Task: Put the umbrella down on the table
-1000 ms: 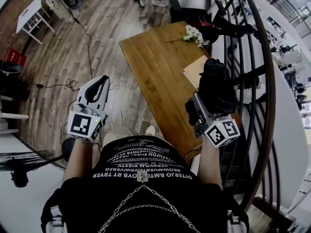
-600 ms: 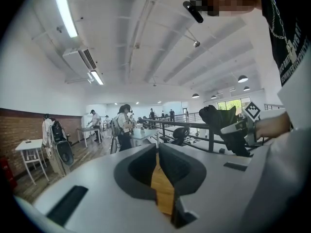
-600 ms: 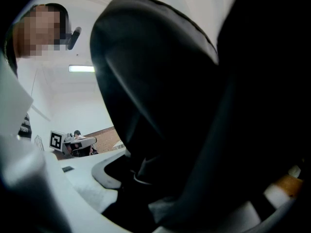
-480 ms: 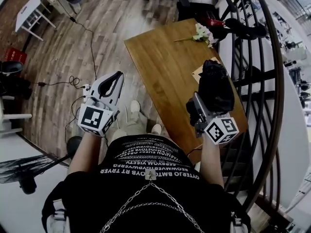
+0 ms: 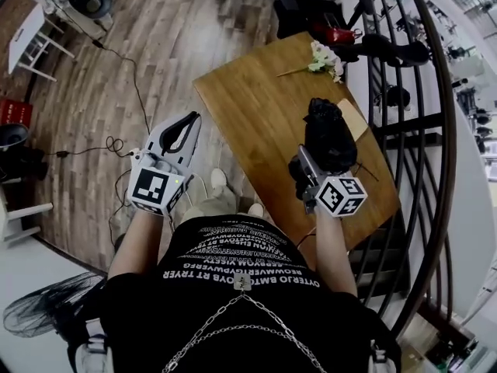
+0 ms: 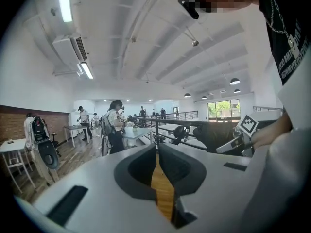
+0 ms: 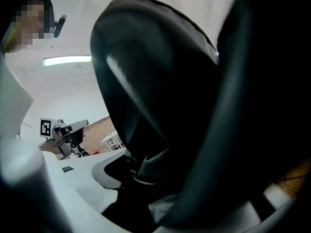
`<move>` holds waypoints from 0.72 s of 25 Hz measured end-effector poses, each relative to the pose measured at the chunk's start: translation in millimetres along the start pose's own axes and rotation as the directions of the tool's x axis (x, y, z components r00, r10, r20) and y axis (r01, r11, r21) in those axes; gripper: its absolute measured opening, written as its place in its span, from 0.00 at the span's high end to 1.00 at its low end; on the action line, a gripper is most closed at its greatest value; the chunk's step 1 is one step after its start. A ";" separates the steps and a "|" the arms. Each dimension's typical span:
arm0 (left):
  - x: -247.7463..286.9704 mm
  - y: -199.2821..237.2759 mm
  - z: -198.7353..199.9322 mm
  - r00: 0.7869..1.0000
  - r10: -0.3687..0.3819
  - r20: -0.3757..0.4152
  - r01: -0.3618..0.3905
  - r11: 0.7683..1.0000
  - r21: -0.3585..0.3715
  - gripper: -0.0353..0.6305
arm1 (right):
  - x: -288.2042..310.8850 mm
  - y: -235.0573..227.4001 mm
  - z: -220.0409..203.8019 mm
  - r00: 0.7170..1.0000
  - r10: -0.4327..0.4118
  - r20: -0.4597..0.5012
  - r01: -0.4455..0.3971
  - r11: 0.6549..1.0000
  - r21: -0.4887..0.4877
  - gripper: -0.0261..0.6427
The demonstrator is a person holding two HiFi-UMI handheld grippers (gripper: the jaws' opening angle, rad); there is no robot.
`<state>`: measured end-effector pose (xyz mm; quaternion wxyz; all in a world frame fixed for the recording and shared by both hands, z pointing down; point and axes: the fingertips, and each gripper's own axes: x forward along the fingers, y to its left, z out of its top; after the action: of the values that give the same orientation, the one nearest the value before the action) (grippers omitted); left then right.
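A black folded umbrella point(image 5: 327, 133) stands roughly upright over the right half of the wooden table point(image 5: 256, 107), with my right gripper point(image 5: 312, 164) shut on its lower part. In the right gripper view its dark fabric point(image 7: 160, 106) fills nearly the whole picture. Whether it touches the tabletop I cannot tell. My left gripper point(image 5: 186, 123) hangs over the floor just left of the table's near corner. Its jaws are shut with nothing between them, and in the left gripper view point(image 6: 158, 166) only a thin slit of table wood shows between them.
White flowers point(image 5: 324, 57) lie at the table's far end, and a tan sheet point(image 5: 353, 119) lies behind the umbrella. A black railing point(image 5: 423, 130) runs along the table's right side. Dark items point(image 5: 334, 31) crowd the far edge. Cables point(image 5: 116, 142) trail across the floor at the left.
The right gripper has carried the umbrella lower and leftward, from the railing side to over the table. The left gripper has shifted right, closer to the table's corner.
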<state>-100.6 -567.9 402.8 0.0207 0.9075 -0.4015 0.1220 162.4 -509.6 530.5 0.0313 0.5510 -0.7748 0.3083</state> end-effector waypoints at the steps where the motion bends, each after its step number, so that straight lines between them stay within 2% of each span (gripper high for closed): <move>1: 5.0 6.8 -0.5 1.000 -0.005 0.000 0.005 1.000 0.000 0.88 | 10.8 -3.0 -5.0 1.000 -0.008 -0.014 0.008 1.000 0.012 0.54; 9: 39.3 36.4 -12.4 0.998 -0.067 -0.016 0.067 0.998 -0.008 0.88 | 78.0 -37.1 -62.1 0.987 -0.080 -0.141 0.094 0.991 0.093 0.54; 14: 47.1 49.1 -25.8 0.994 -0.099 -0.040 0.098 0.995 -0.027 0.88 | 110.4 -57.1 -109.4 0.955 -0.134 -0.264 0.153 0.987 0.053 0.54; 18: 49.9 59.1 -32.5 0.992 -0.117 -0.047 0.116 0.993 -0.032 0.88 | 128.5 -71.8 -142.6 0.929 -0.164 -0.330 0.204 0.975 0.090 0.54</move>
<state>-118.3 -639.6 442.6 0.0510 0.9257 -0.3490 0.1368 133.3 -558.3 727.4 0.1516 0.5648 -0.6836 0.4367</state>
